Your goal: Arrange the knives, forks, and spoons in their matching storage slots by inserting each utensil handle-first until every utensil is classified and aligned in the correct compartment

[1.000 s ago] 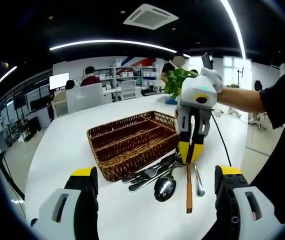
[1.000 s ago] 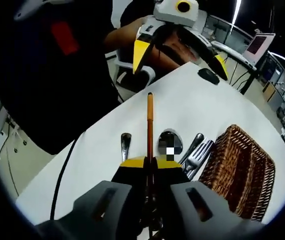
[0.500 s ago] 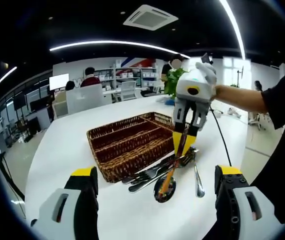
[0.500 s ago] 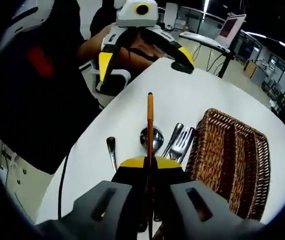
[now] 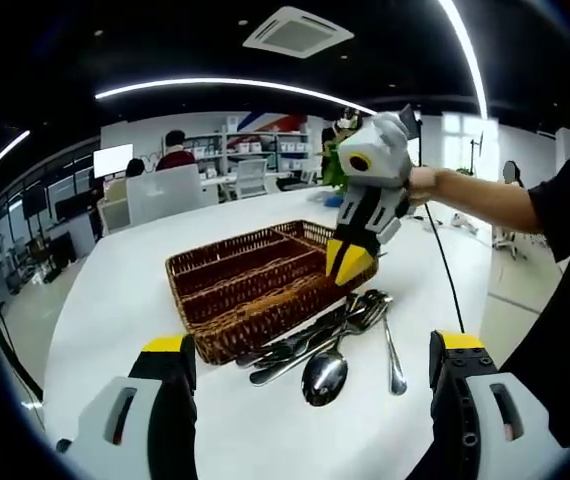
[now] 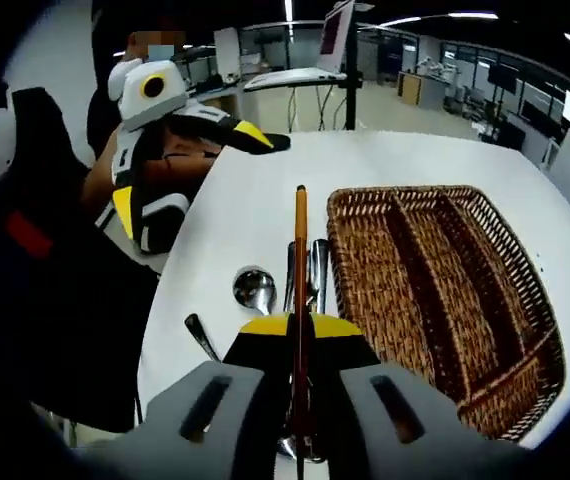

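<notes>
Wooden-handled utensil (image 6: 300, 250) is clamped by the right gripper (image 6: 300, 325), basket (image 6: 445, 290) at three o'clock; left gripper (image 5: 310, 350) is spread open.

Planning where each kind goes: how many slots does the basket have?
3, side by side lengthwise in the basket: the slot nearest the cutlery, a middle one, and the far one.

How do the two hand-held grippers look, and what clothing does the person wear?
Each hand-held gripper has a grey-white body and black jaws with yellow tips: the left hand-held gripper, the right hand-held gripper. A black cable hangs from the right one. The person wears a black sleeve.
</notes>
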